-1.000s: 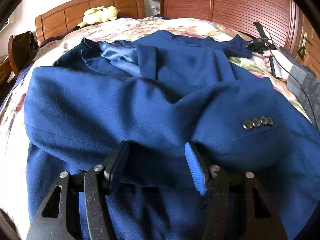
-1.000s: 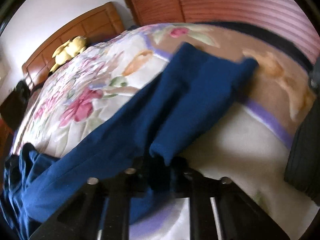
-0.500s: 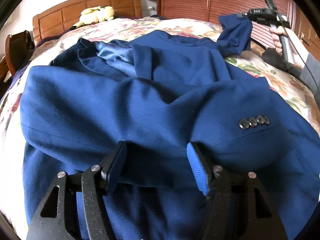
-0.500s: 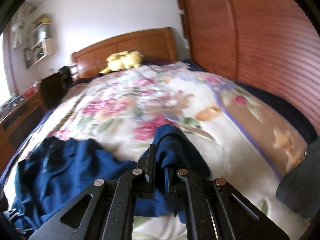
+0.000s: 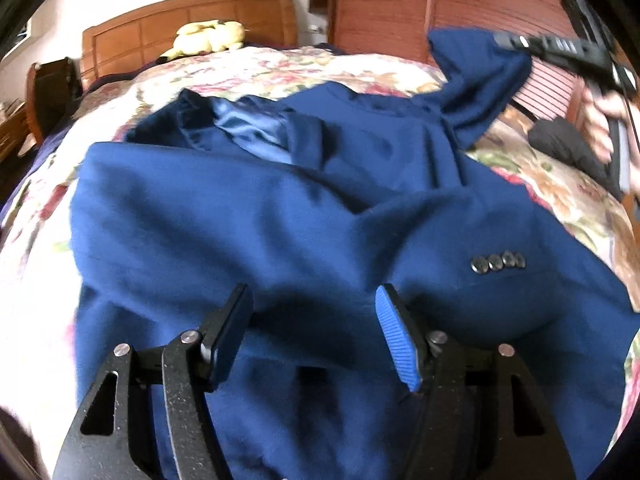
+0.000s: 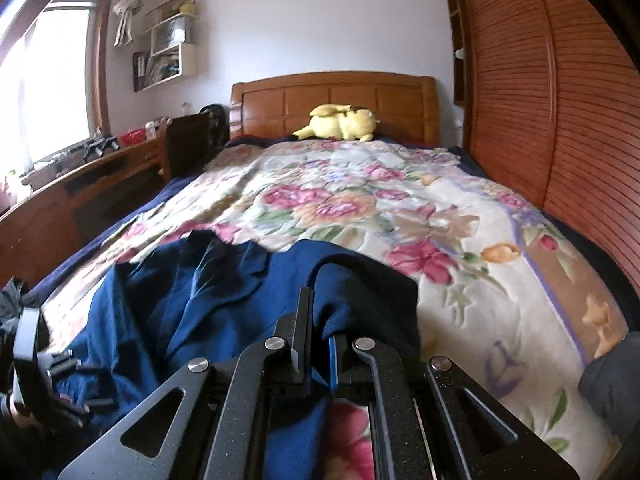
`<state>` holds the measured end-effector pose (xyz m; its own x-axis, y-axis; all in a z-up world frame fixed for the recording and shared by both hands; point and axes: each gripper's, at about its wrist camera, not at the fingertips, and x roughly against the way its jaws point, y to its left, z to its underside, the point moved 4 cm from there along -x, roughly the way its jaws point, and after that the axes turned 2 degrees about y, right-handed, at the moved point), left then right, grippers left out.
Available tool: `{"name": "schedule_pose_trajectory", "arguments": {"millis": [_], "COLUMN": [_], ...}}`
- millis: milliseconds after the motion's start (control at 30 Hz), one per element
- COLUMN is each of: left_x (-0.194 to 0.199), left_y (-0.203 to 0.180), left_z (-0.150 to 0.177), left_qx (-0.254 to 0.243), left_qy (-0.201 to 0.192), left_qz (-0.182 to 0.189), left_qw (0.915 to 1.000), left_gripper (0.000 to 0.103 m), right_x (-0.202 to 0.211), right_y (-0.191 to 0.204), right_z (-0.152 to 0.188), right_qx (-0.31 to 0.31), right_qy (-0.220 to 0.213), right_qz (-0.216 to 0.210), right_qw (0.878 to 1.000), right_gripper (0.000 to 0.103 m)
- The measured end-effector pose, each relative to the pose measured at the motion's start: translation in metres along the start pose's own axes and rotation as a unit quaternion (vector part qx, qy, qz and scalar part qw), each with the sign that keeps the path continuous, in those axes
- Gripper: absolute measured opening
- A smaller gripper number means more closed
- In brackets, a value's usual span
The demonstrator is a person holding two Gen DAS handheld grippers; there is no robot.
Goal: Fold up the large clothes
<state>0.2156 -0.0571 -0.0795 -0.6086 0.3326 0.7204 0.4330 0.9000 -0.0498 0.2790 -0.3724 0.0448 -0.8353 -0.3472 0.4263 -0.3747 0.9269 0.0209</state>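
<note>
A large blue jacket (image 5: 248,216) lies spread on the floral bedspread (image 5: 320,68). One sleeve is folded across its front, with cuff buttons (image 5: 498,262) showing. My left gripper (image 5: 314,312) hovers open just above the near part of the jacket, with only flat cloth below its jaws. At the far right my right gripper (image 5: 516,42) holds the other sleeve's end (image 5: 476,80) raised off the bed. In the right wrist view the right gripper (image 6: 318,320) is shut on that blue sleeve (image 6: 360,280), which drapes down over the jacket (image 6: 180,312).
A yellow plush toy (image 6: 340,122) lies by the wooden headboard (image 6: 332,100). A slatted wooden wardrobe (image 6: 560,100) runs along the bed's right side. A desk (image 6: 80,184) and chair (image 6: 188,144) stand left of the bed. A dark grey cloth (image 6: 612,380) sits at the right edge.
The right gripper has lifted the sleeve end off the bedspread and carried it up and over toward the jacket. The left gripper has stayed almost in place, its jaws slightly wider.
</note>
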Motion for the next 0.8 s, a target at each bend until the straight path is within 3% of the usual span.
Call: {"name": "schedule_pose_trajectory", "arguments": {"millis": [367, 600, 800], "left_x": [0.108, 0.135, 0.151], "left_y": [0.012, 0.006, 0.010], "left_z": [0.002, 0.002, 0.003], "left_qx": [0.010, 0.004, 0.004], "left_qy": [-0.066, -0.084, -0.095], "left_qz": [-0.057, -0.059, -0.056], "left_qw": [0.9962, 0.9947, 0.9939], "left_gripper": [0.065, 0.065, 0.065], "right_x": [0.044, 0.033, 0.035], "right_y": [0.043, 0.066, 0.083], "right_z": [0.012, 0.039, 0.012], "right_qx": [0.017, 0.053, 0.054], "right_qy": [0.005, 0.052, 0.041], "right_qz": [-0.049, -0.047, -0.045], "right_qw": [0.999, 0.996, 0.997], "right_gripper": [0.006, 0.006, 0.006]}}
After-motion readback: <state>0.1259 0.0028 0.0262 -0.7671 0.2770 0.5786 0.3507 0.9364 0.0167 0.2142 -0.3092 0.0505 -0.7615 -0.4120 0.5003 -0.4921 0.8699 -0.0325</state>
